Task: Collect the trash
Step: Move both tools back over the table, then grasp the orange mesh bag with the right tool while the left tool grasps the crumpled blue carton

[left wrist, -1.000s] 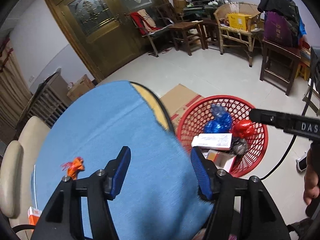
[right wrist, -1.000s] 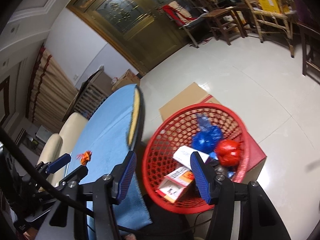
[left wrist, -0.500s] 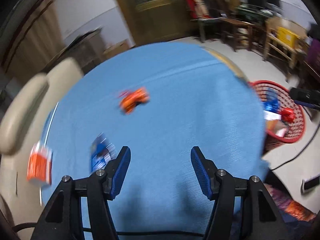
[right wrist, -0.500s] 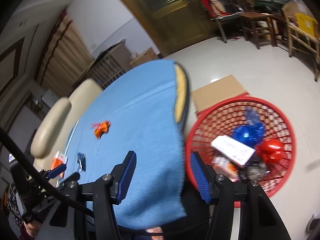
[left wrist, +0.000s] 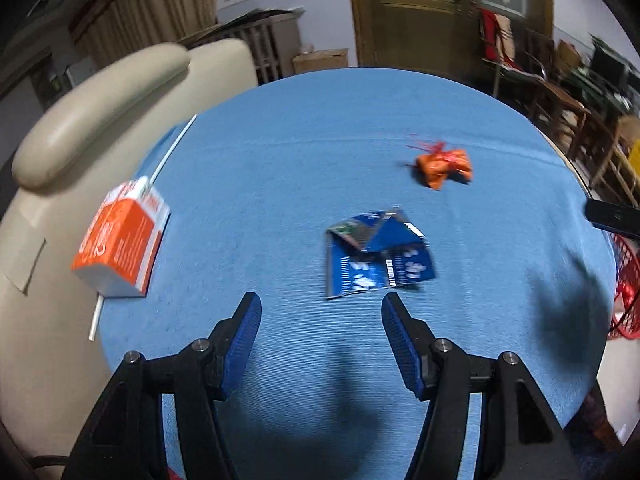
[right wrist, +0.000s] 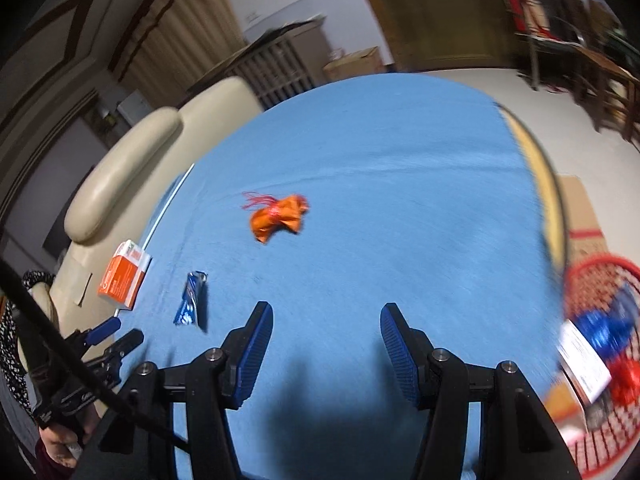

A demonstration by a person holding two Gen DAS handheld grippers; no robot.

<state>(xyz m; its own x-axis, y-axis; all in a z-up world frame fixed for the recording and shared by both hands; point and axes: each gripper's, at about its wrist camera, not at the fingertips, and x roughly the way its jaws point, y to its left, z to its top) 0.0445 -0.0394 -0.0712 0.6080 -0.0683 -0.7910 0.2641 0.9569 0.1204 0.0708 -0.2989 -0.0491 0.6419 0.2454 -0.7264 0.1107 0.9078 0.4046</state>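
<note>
Here your left gripper (left wrist: 320, 312) and right gripper (right wrist: 326, 326) hang spread and empty over the blue tablecloth (left wrist: 280, 168); the blue wrapper (left wrist: 376, 256) lies just ahead of the left, orange wrapper (right wrist: 280, 218) beyond, red basket (right wrist: 600, 360) at right.

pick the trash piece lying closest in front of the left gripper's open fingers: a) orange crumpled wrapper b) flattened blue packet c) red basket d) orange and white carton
b: in the left wrist view the flattened blue packet lies just ahead of the left gripper, while the orange crumpled wrapper sits farther back and the orange and white carton is off to the left.
</note>
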